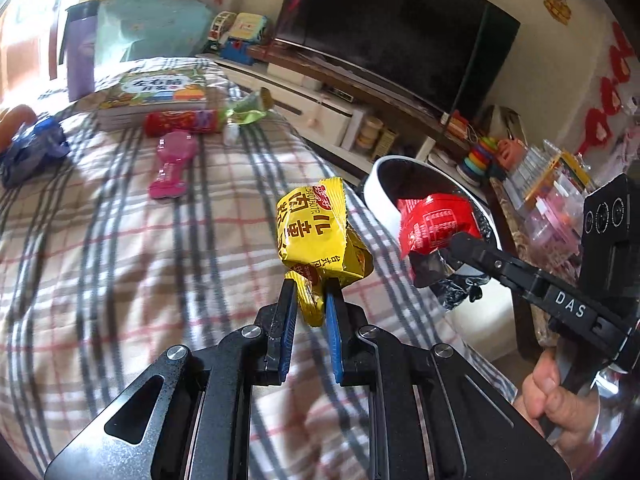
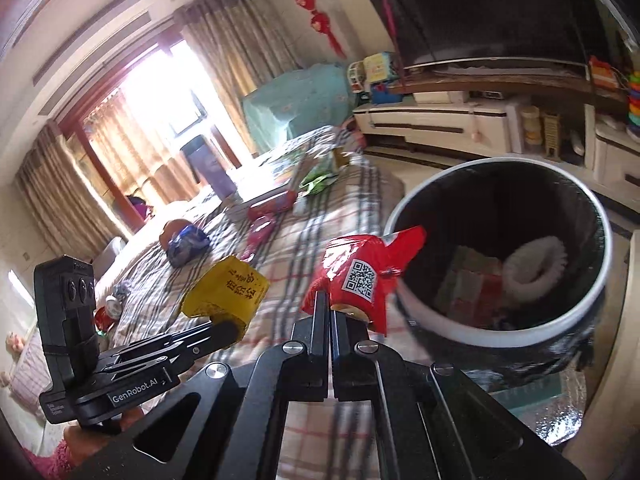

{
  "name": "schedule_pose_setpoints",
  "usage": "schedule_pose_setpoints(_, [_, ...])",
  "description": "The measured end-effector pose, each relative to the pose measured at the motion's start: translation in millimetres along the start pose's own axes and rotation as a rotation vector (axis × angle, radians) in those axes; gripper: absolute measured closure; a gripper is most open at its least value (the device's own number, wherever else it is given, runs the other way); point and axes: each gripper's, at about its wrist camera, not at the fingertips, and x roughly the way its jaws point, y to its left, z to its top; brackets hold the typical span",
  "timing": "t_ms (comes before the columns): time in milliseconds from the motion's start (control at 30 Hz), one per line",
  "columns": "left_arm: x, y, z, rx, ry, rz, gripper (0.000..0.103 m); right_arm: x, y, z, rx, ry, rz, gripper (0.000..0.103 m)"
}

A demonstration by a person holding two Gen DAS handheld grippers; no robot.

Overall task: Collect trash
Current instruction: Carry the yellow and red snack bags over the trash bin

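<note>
Pinching red wrapper (image 2: pixel 362 276), right gripper (image 2: pixel 329 300) nears bin (image 2: pixel 520 330) (left gripper (image 1: pixel 311 292) grips yellow wrapper (image 1: pixel 316 236)).

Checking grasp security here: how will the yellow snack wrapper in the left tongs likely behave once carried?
The yellow snack wrapper looks crumpled and thin, so probably floppy and light. The left tongs pinch only its lower end; the glossy film might slip.

Bright sun is pouring in through a big window with a red-brown frame (image 2: pixel 132 92), and long beige curtains (image 2: pixel 244 40) are hanging beside it. A big black flat television (image 1: pixel 396 32) is sitting on a long white low cabinet (image 2: pixel 432 128). Red paper decorations (image 2: pixel 308 4) are hanging on the cream wall (image 1: pixel 568 52).
</note>
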Motion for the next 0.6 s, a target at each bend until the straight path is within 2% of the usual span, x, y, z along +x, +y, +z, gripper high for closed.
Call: schedule_pose_setpoints(600, [18.0, -52.7, 28.0, 0.111, 0.007, -0.042, 0.090, -31.1, -39.8, 18.1, 0.049, -0.072, -0.052, 0.103])
